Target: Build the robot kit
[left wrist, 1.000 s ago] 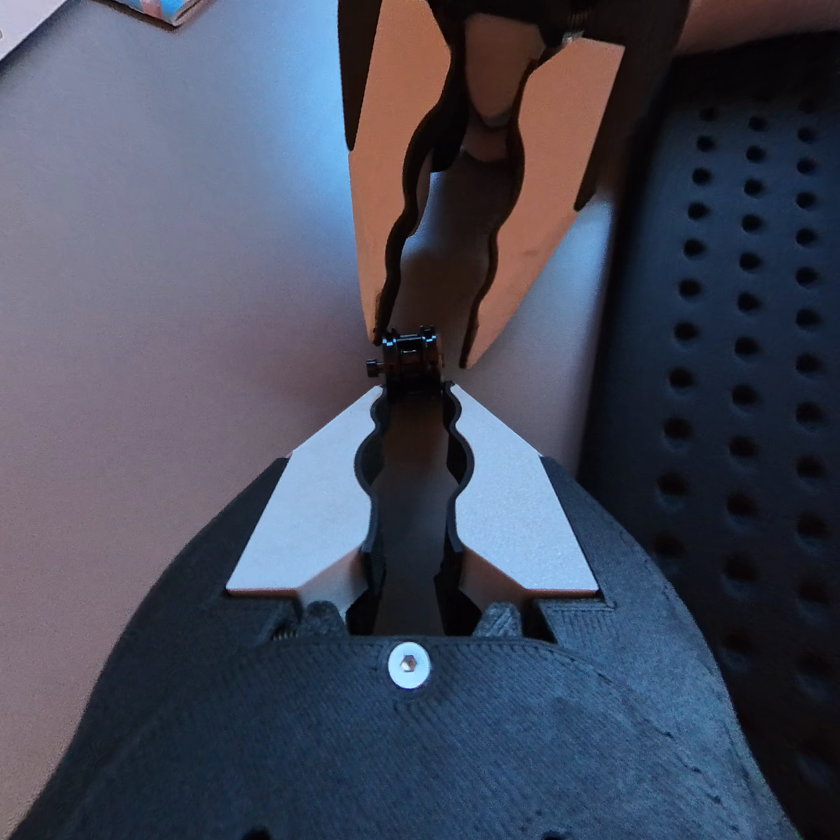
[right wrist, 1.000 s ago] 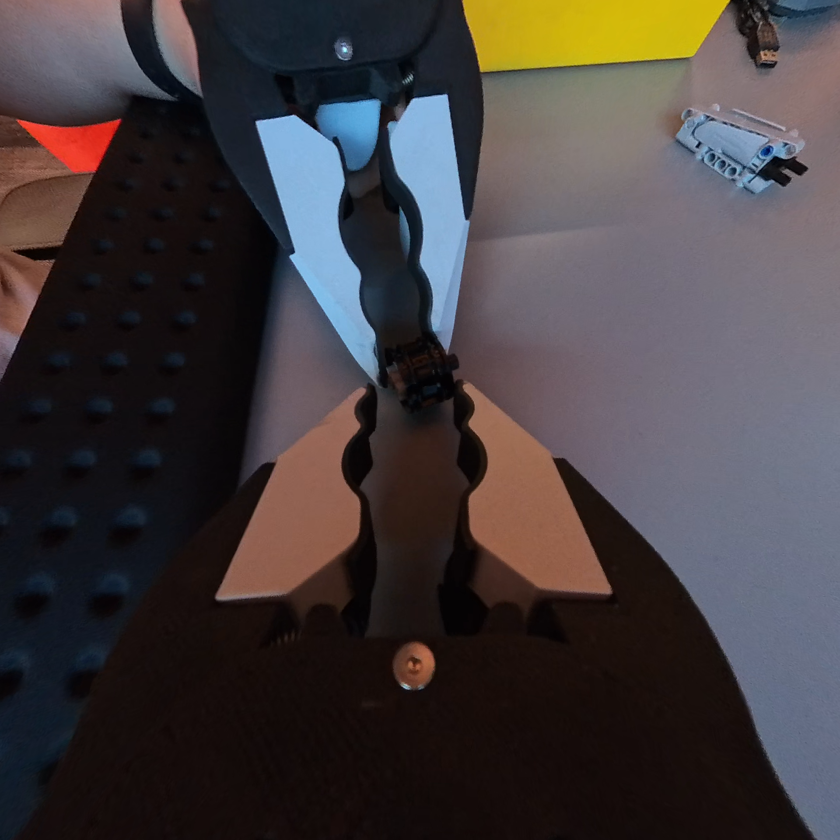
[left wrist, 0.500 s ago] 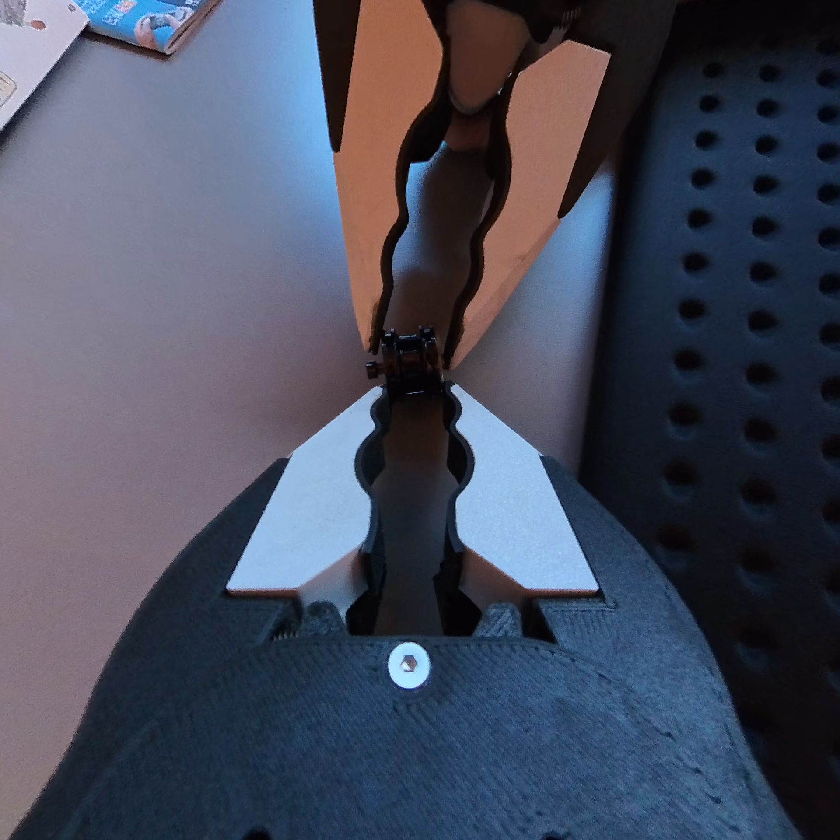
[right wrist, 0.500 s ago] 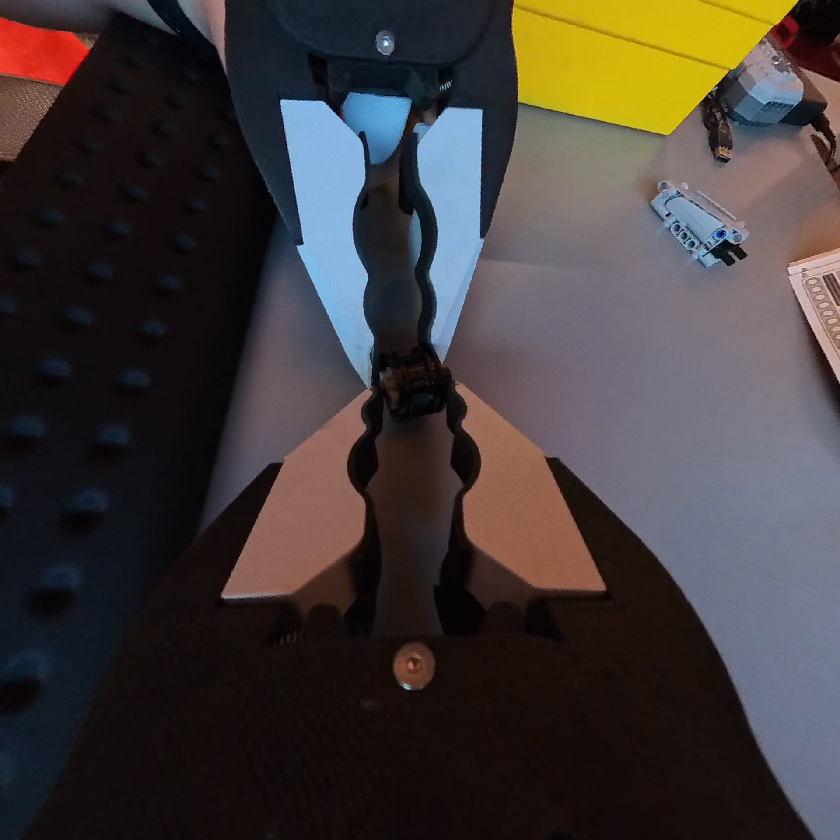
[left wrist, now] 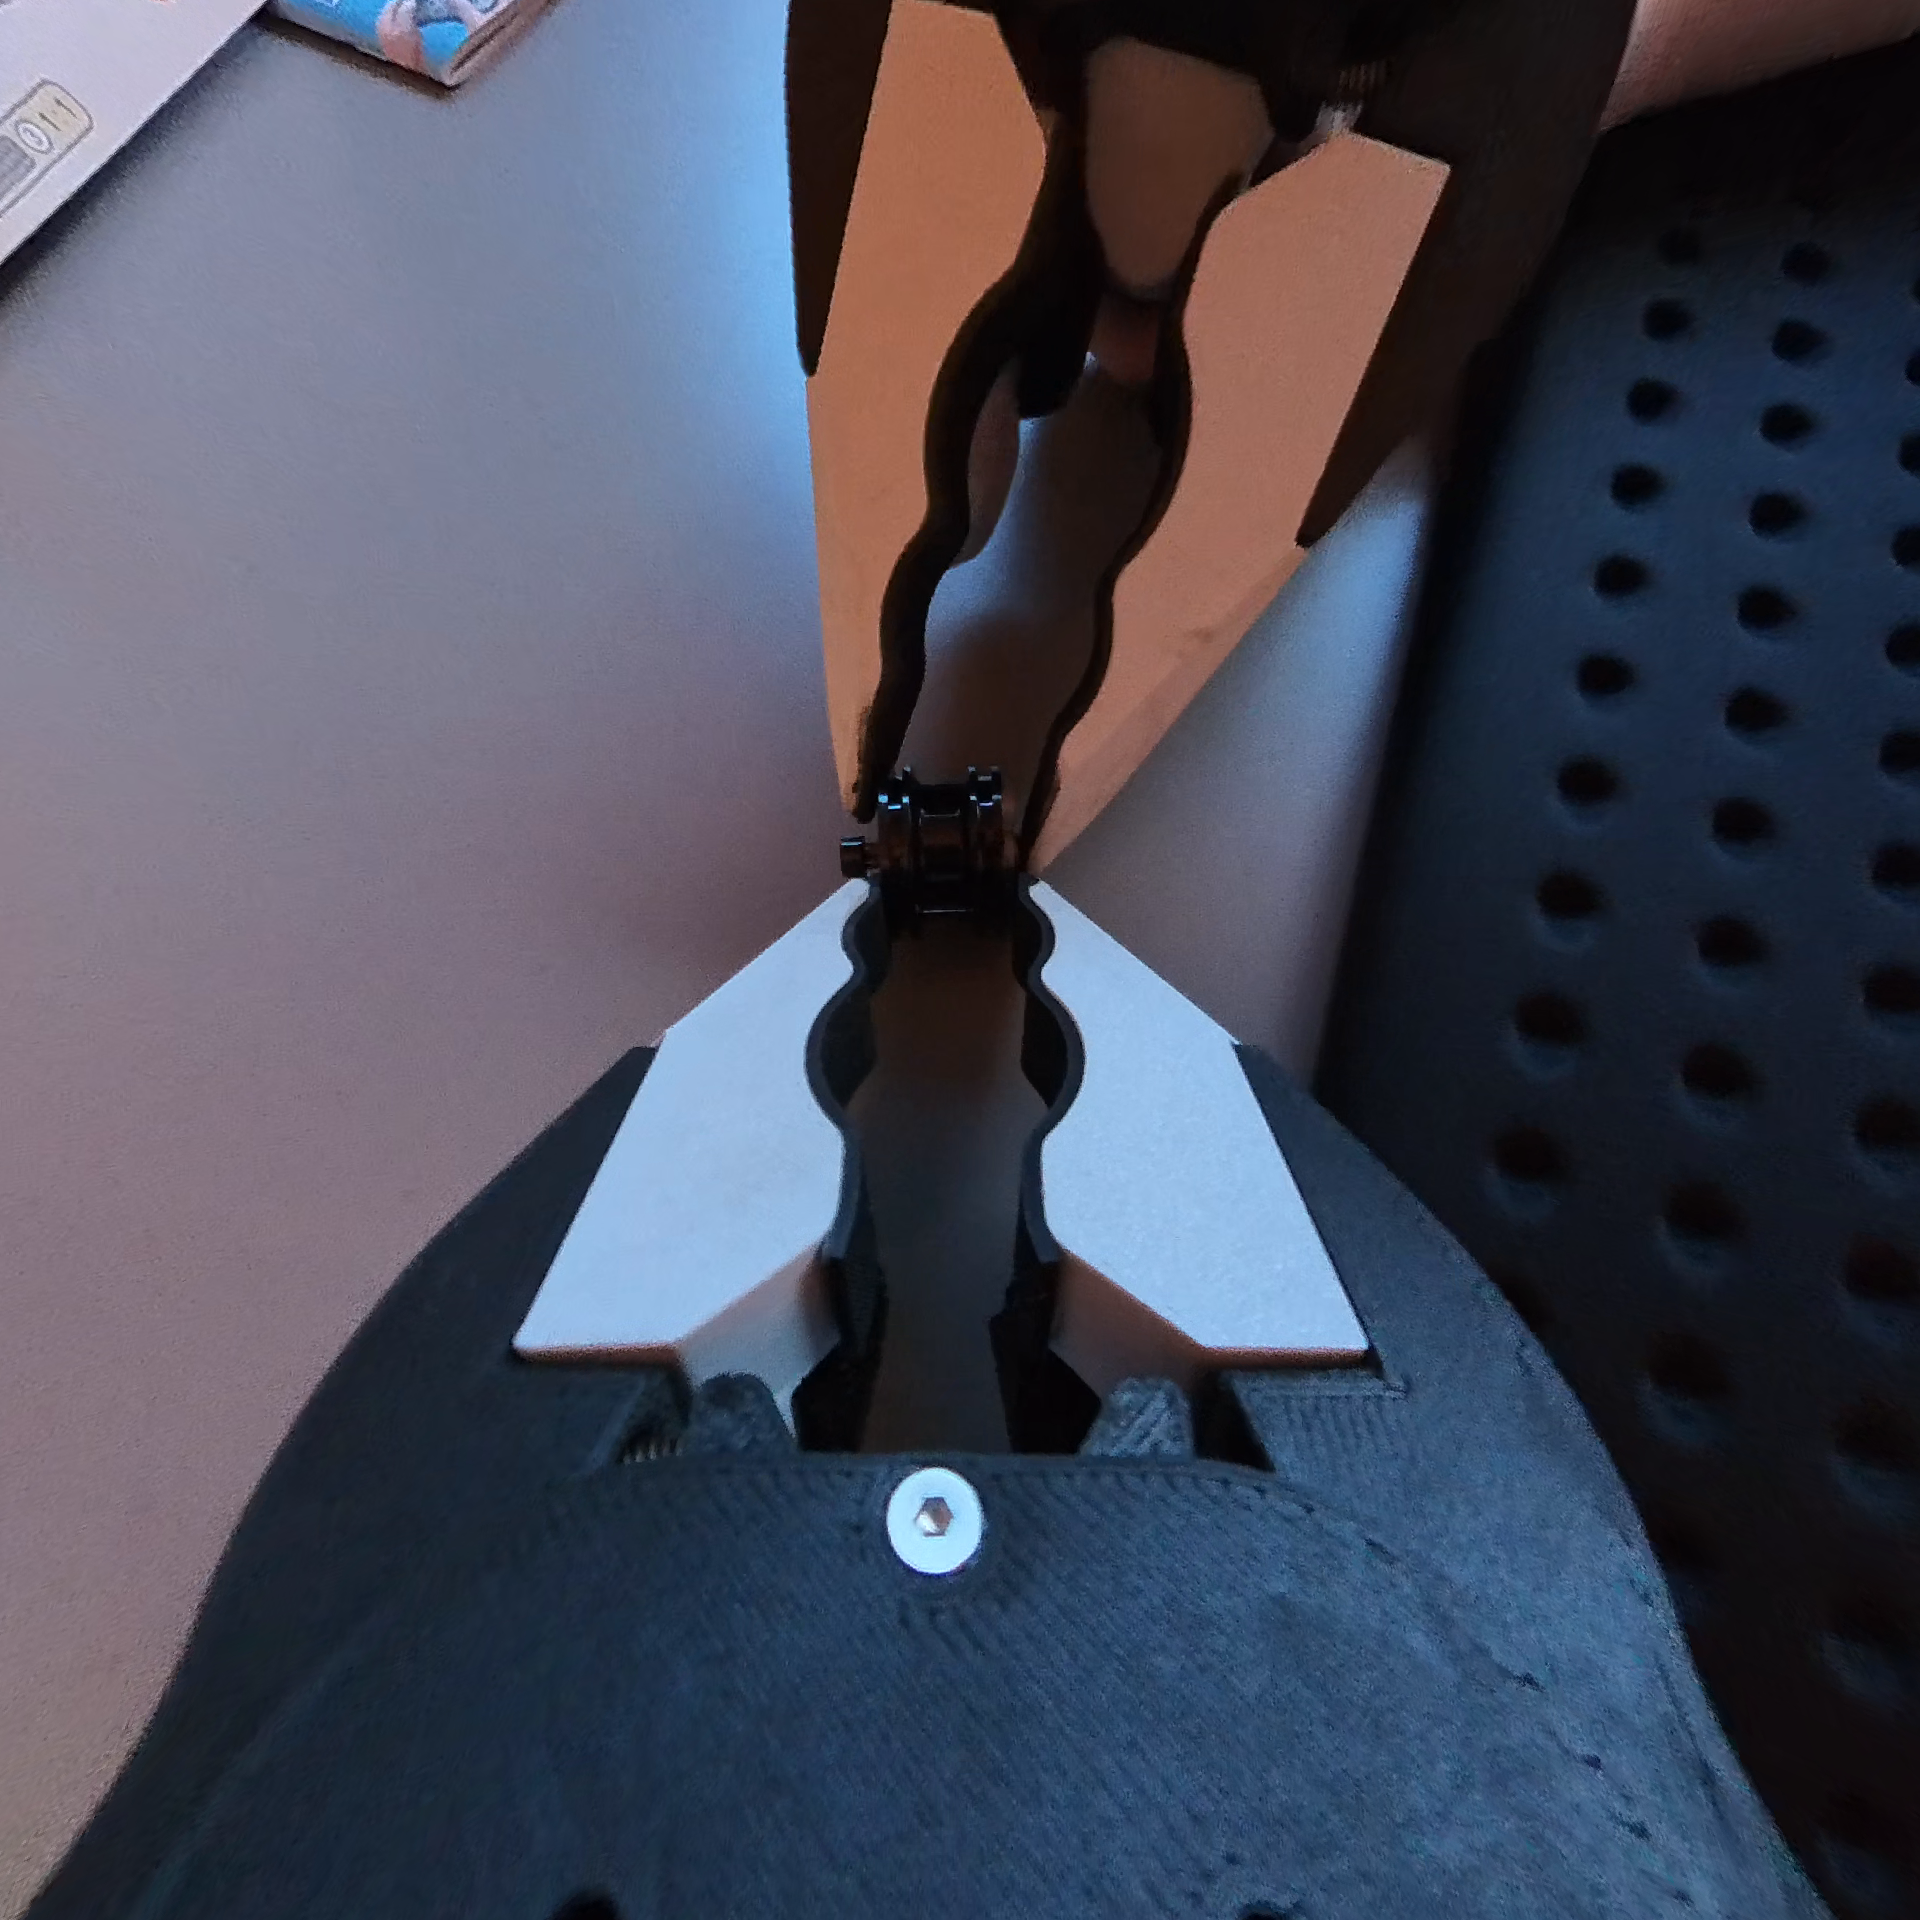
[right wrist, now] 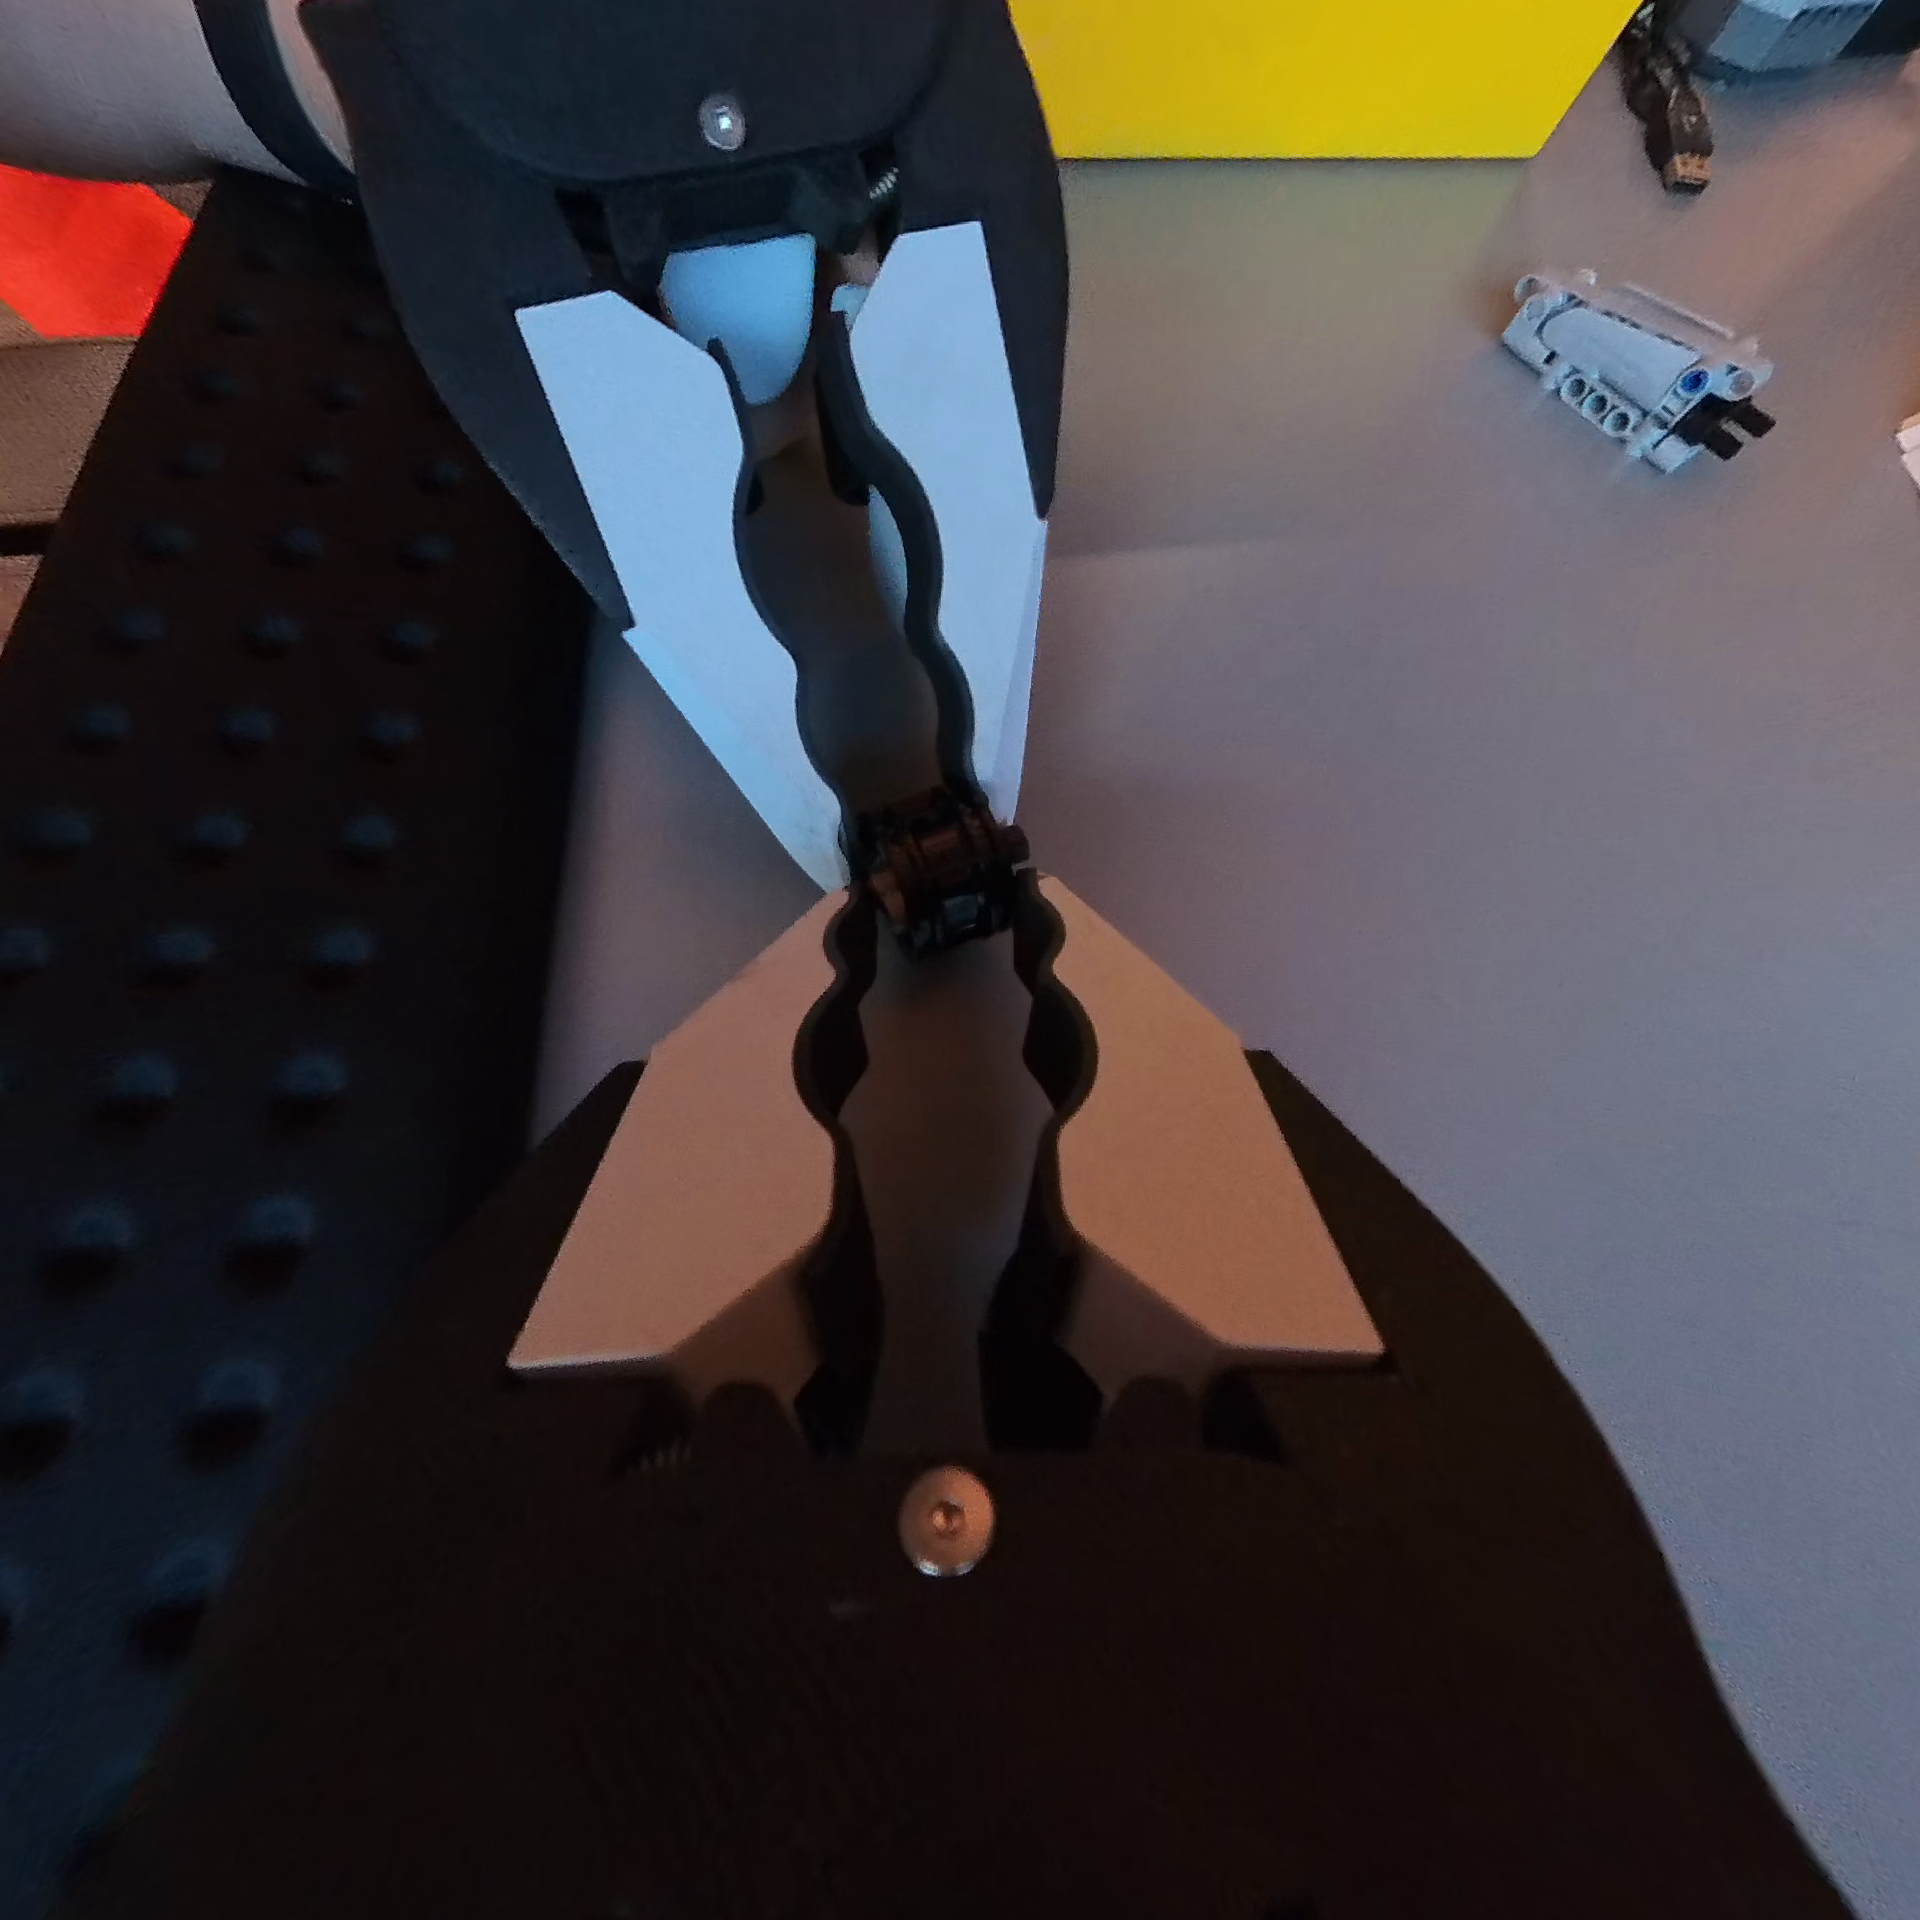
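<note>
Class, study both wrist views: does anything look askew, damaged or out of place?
Nothing looks damaged or spilled. The small black part is pinched tip to tip by the left gripper and right gripper. In the right wrist view it sits slightly tilted. The grey block assembly lies apart on the table.

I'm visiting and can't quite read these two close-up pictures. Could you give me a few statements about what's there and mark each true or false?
1. Both grippers pinch the same small black part. True: the left gripper and the right gripper meet tip to tip on it.
2. The black part lies flat on the table. False: it is held at the fingertips, above the grey table.
3. A yellow box stands at the far edge in the right wrist view. True.
4. The grey block piece is in the right gripper. False: it lies apart on the table.
5. A black mat with rows of holes lies beside the grippers. True.
</note>
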A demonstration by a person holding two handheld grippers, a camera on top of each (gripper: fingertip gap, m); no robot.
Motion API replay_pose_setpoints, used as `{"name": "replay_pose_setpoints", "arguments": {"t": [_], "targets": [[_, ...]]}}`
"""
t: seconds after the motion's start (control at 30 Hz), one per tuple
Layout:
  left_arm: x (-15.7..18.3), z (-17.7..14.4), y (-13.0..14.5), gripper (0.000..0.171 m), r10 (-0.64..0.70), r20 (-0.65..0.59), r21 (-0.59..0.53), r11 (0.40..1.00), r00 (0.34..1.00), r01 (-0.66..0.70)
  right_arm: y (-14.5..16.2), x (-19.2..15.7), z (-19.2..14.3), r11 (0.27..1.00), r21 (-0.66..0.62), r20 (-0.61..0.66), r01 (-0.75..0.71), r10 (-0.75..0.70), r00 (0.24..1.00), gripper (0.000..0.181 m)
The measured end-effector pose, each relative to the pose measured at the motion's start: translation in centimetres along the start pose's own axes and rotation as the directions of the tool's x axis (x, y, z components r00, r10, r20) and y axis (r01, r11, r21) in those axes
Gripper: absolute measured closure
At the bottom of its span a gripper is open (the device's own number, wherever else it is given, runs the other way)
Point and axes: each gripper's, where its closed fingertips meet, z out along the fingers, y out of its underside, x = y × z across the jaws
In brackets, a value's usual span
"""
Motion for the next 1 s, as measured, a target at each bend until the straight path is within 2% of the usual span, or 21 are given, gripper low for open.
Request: {"name": "replay_pose_setpoints", "arguments": {"t": [0.27,0.77,0.87,0.93,1.0], "targets": [[-0.4,-0.1,0.0,0.149,-0.038,0.032,0.007,0.999,0.999,0.038,-0.1,0.4,0.2,1.0,-0.006,-0.027,-0.001,0.001,1.0,0.155],[-1.6,-0.1,0.0,0.147,-0.024,0.135,0.004,1.0,0.991,0.024,-0.3,1.5,0.5,0.999,-0.022,-0.093,-0.032,0.029,0.995,0.155],[-1.8,-0.2,-0.1,0.149,0.081,0.199,-0.024,0.997,0.977,-0.078,-0.6,1.4,0.3,0.99,-0.018,-0.134,0.141,-0.142,0.981,0.155],[-1.6,-0.2,-0.2,0.15,0.171,0.232,-0.046,0.985,0.958,-0.165,-0.7,1.1,0.0,0.955,-0.02,-0.176,0.297,-0.296,0.939,0.155],[-1.4,-0.3,-0.3,0.15,0.201,0.228,-0.035,0.98,0.953,-0.198,-0.9,0.8,-0.1,0.922,-0.018,-0.215,0.387,-0.382,0.899,0.155]]}}
